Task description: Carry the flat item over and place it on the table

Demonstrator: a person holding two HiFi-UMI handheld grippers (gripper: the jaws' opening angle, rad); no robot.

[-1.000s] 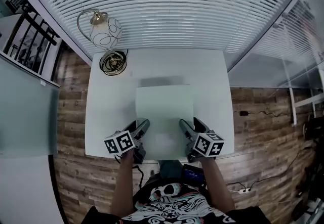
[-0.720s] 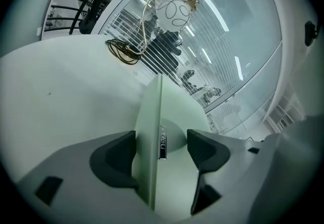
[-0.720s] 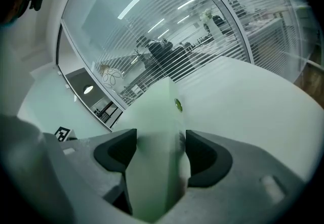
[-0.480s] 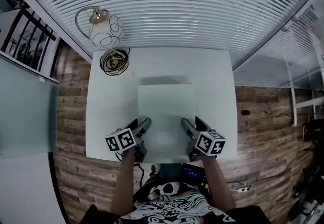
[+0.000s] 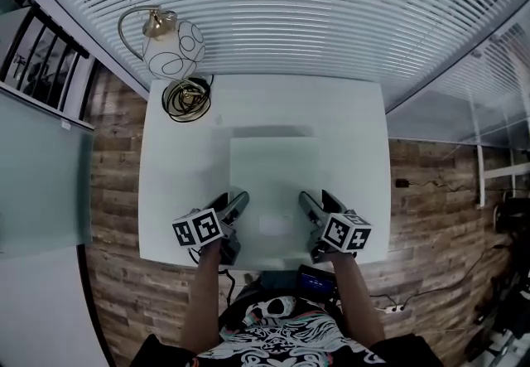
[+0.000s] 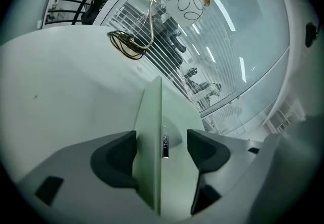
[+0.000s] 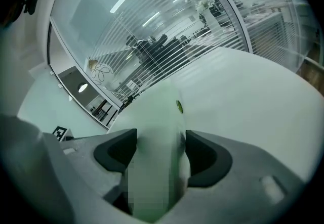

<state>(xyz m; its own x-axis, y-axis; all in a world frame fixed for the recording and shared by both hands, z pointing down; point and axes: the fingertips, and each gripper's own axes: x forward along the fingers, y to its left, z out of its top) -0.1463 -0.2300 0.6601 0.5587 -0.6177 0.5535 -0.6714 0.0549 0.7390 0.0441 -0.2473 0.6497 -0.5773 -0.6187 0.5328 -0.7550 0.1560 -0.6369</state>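
Note:
A flat, pale green-white panel (image 5: 273, 179) is held level over the white table (image 5: 178, 175), with a shadow along its far edge. My left gripper (image 5: 236, 201) grips its near left side and my right gripper (image 5: 308, 201) its near right side. In the left gripper view the flat item (image 6: 149, 137) stands edge-on between the dark pads of my left gripper (image 6: 162, 149), with a small logo on its rim. In the right gripper view the flat item (image 7: 157, 132) fills the gap of my right gripper (image 7: 159, 149), and both pads press on it.
A globe lamp (image 5: 172, 44) on a curved brass stem stands at the table's far left corner, above a coiled cable (image 5: 186, 98). Window blinds (image 5: 273, 9) run behind the table. Wooden floor (image 5: 116, 191) lies on both sides, and a glass partition (image 5: 41, 183) stands at the left.
Both grippers and the flat item have shifted slightly forward over the table. Their hold on the item is unchanged.

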